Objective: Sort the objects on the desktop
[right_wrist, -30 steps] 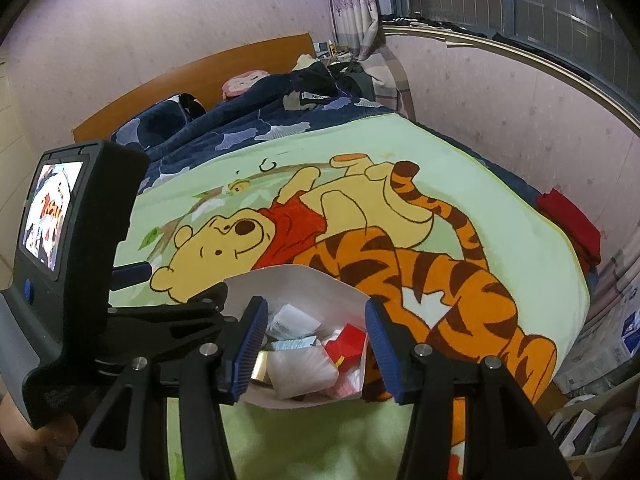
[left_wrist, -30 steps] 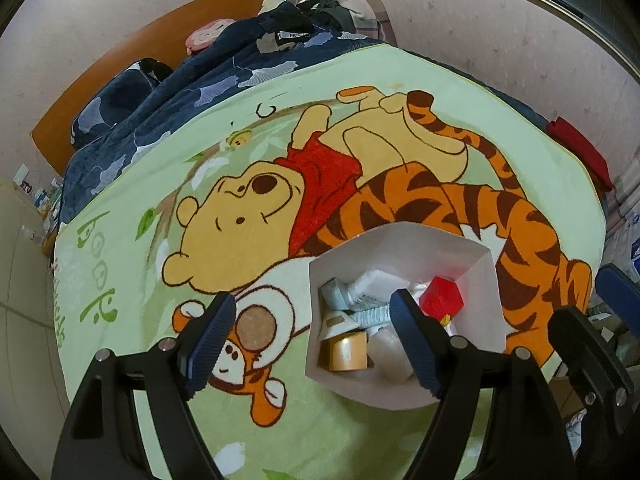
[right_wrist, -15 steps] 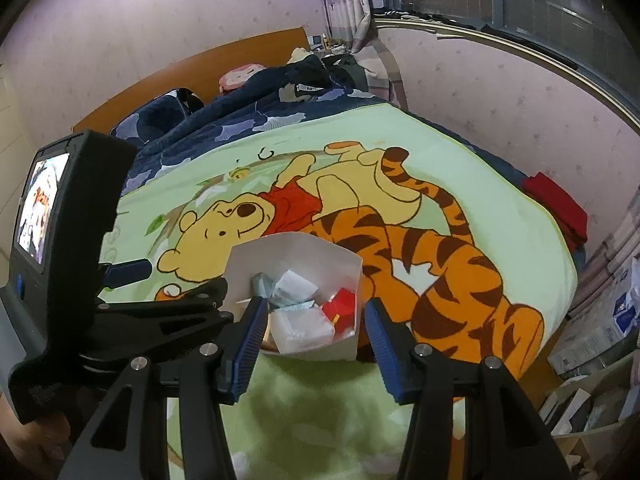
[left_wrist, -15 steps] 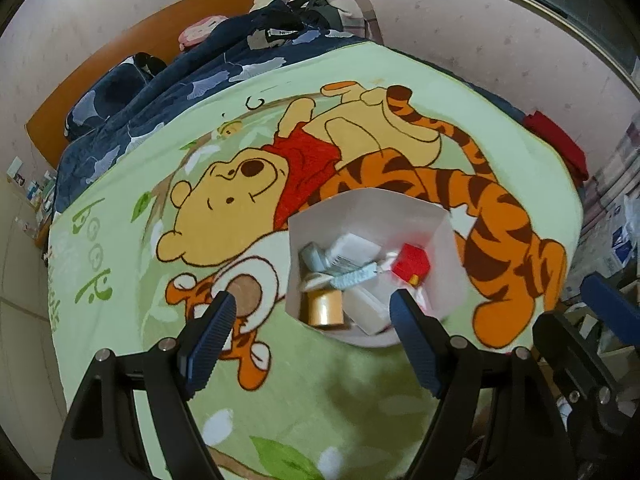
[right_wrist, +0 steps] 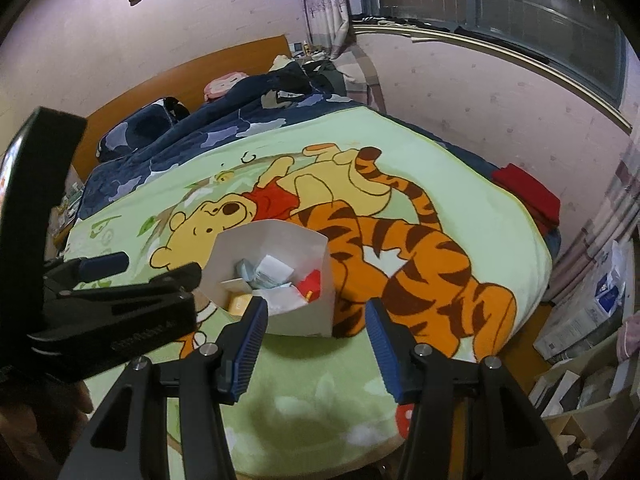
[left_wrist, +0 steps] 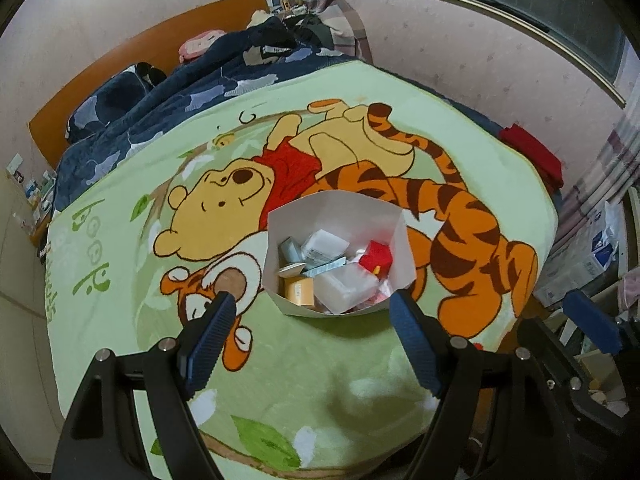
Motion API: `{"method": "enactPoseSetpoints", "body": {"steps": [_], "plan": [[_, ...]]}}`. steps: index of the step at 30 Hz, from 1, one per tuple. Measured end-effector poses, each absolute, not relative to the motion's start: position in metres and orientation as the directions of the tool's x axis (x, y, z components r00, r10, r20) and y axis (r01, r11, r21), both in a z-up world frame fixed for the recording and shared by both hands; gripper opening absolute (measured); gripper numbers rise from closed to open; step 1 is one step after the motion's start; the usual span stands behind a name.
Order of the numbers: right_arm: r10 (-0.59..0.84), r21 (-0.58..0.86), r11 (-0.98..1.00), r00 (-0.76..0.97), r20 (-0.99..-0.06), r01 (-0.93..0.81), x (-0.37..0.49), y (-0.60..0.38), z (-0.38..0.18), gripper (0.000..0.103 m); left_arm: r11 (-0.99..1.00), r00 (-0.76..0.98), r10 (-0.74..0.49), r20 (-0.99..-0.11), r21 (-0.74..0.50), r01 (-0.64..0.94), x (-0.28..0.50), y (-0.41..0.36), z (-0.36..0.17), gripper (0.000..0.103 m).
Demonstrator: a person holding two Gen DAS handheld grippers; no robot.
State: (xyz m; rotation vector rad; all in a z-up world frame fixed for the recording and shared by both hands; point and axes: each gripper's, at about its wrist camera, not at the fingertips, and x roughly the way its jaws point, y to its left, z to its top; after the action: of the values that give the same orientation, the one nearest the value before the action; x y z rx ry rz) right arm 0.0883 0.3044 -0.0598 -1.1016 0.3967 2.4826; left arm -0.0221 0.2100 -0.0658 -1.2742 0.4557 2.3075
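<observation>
2 downward wrist views, shared bed (left_wrist: 120, 240)

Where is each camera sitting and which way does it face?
Left wrist view: sits on the left gripper, looking forward and down at the white paper box of small items on the green cartoon blanket; the open blue pads frame it, and the right gripper shows at right.
Right wrist view: sits on the right gripper, facing down at the same box; the left gripper shows at left.
Both share the box, blanket and wooden headboard.
</observation>
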Motion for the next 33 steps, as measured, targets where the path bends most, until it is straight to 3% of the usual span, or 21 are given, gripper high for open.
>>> {"method": "enactPoseSetpoints", "body": {"steps": [25,29,33], "plan": [[0.248,0.122,-0.878,-0.657,-0.712,-0.462,0.109,0.304,-0.044,0.052,-0.822,-0.52,0.276,-0.808,0.082,-0.564,0.004,0.213,-0.03,0.081],[0.248,0.122,-0.878,-0.658,-0.711,-0.463,0.111,0.305,-0.045,0.052,-0.828,-0.516,0.271,-0.813,0.076,-0.556,0.004,0.213,-0.03,0.091],[0.247,0.122,-0.878,-0.657,-0.712,-0.462,0.11,0.305,-0.045,0.052,-0.837,-0.513,0.266,-0.816,0.068,-0.543,0.002,0.212,-0.03,0.091]]}}
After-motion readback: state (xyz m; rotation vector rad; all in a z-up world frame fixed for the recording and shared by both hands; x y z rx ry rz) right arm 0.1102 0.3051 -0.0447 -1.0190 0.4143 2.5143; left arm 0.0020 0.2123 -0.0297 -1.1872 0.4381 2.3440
